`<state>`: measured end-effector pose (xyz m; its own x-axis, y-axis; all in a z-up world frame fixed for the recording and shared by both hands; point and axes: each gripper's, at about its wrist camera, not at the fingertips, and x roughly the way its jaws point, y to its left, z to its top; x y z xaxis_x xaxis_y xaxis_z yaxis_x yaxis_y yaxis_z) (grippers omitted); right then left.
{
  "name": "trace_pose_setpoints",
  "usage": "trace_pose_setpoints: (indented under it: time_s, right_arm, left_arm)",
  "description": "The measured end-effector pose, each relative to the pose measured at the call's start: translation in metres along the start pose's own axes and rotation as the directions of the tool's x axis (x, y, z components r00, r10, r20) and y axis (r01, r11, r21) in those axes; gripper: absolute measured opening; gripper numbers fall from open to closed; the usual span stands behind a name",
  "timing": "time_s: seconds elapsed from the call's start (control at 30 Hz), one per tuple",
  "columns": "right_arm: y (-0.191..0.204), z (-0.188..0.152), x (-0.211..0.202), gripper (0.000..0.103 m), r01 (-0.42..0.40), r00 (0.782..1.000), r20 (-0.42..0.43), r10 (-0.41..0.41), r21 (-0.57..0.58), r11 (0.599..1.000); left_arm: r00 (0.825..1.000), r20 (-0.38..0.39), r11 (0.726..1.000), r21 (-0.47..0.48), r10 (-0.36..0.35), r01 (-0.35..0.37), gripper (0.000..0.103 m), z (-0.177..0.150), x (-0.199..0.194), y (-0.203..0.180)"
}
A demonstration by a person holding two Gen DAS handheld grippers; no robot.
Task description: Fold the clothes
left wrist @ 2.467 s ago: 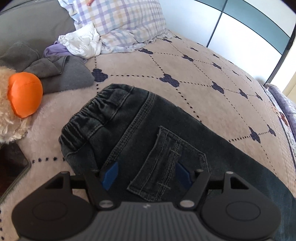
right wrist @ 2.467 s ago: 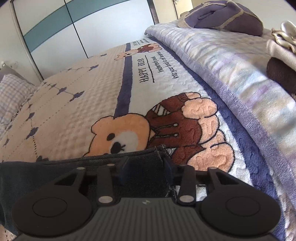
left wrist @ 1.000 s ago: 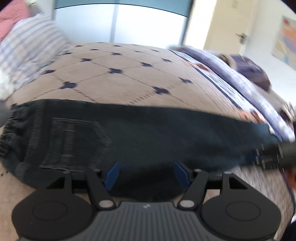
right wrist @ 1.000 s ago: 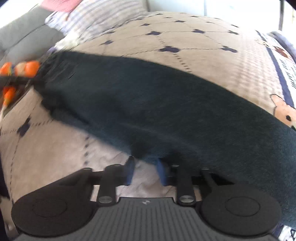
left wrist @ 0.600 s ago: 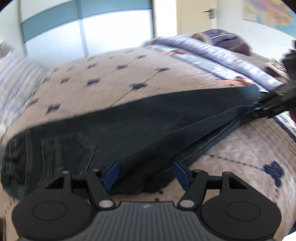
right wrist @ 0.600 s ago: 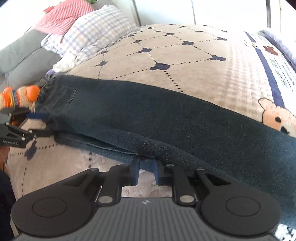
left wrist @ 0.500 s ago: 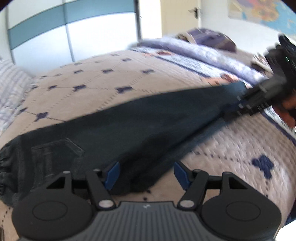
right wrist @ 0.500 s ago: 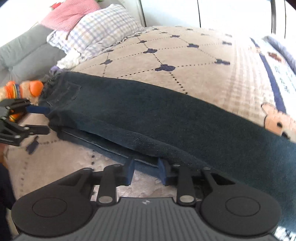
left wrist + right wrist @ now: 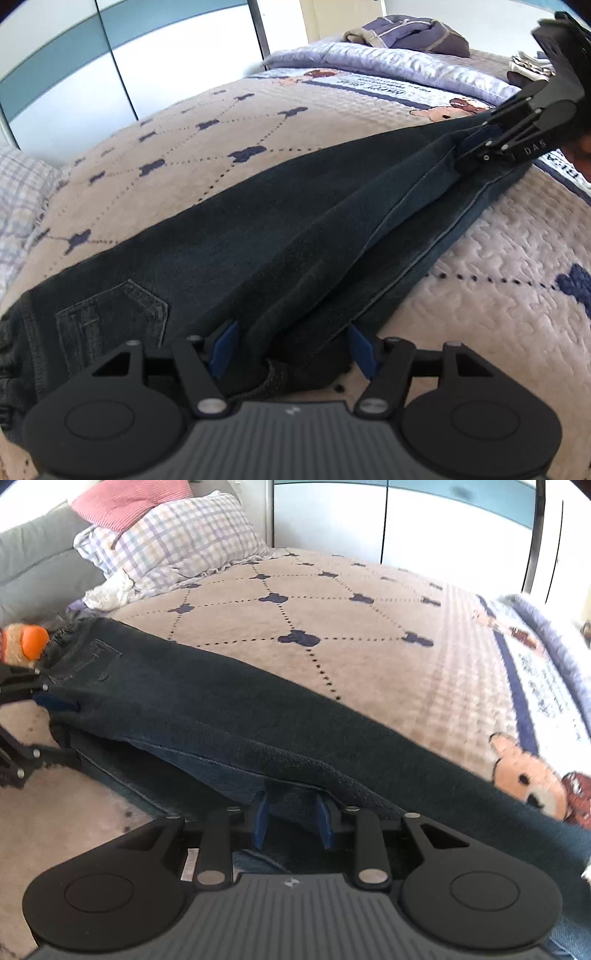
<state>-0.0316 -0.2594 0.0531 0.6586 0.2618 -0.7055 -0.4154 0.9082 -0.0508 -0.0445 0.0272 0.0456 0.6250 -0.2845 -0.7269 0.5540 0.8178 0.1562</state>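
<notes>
The jeans [image 9: 258,236] are stretched lengthwise across the bed [image 9: 266,125], waistband toward the pillow [image 9: 177,542]. The upper leg's edge is apparently pinched by the right gripper [image 9: 291,823]; the left gripper [image 9: 291,347] is spread wide around the seat.

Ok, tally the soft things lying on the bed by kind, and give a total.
Jeans: 1
Pillows: 2, checked and pink
Stuffed toy: 1
Purple garment pile: 1
Total: 5
</notes>
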Motion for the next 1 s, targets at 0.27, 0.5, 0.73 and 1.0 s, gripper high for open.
trace_pose_setpoints:
  time_s: [0.27, 0.5, 0.73, 1.0]
  right_arm:
    - [-0.028, 0.006, 0.000, 0.034, 0.059, 0.997, 0.037, -0.064, 0.125, 0.990]
    - [-0.016, 0.003, -0.004, 0.037, -0.027, 0.999, 0.031, 0.025, 0.054, 0.998]
    - [0.003, 0.000, -0.004, 0.037, -0.091, 0.996, -0.003, 0.090, -0.008, 0.996]
    - [0.050, -0.002, -0.009, 0.037, -0.296, 0.955, -0.025, 0.295, -0.137, 0.945]
  left_arm:
    - [0.998, -0.027, 0.995, -0.087, -0.060, 0.058, 0.055, 0.011, 0.009, 0.018]
    - [0.979, -0.024, 0.952, -0.235, -0.205, 0.193, 0.041, 0.010, 0.000, 0.048]
    - [0.981, -0.031, 0.956, -0.231, -0.193, 0.181, 0.037, 0.008, 0.004, 0.045]
    - [0.984, -0.038, 0.953, -0.258, -0.174, 0.159, 0.019, 0.011, 0.001, 0.048]
